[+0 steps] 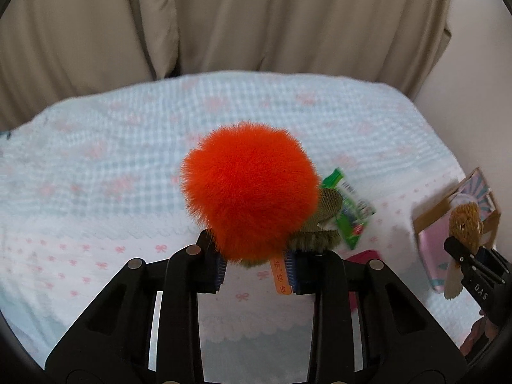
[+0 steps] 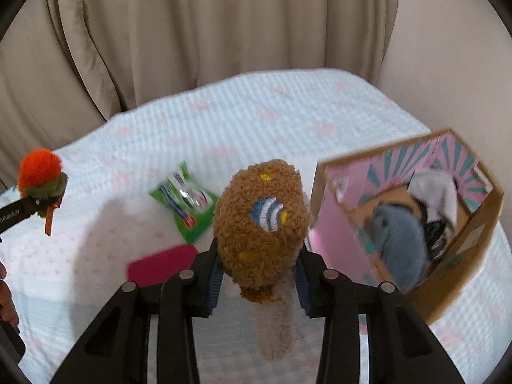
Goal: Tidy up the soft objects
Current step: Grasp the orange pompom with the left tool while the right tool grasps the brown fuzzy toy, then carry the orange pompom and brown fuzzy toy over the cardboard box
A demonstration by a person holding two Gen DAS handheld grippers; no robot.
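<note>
My left gripper (image 1: 257,270) is shut on an orange pompom toy (image 1: 249,188) with an olive-green base and an orange tag, held above the bed; it also shows at the left of the right wrist view (image 2: 40,176). My right gripper (image 2: 257,275) is shut on a brown curly plush toy (image 2: 260,220) with a blue-and-white patch and a cream underside; it also shows in the left wrist view (image 1: 464,224). A cardboard box (image 2: 454,256) with a pink and teal lining stands to the right and holds grey, white and dark soft items.
The bed has a pale blue and white cover (image 1: 112,166) with pink bows. A green packet (image 2: 188,201) and a flat magenta object (image 2: 160,267) lie on it between the grippers. Beige curtains (image 2: 208,32) hang behind the bed.
</note>
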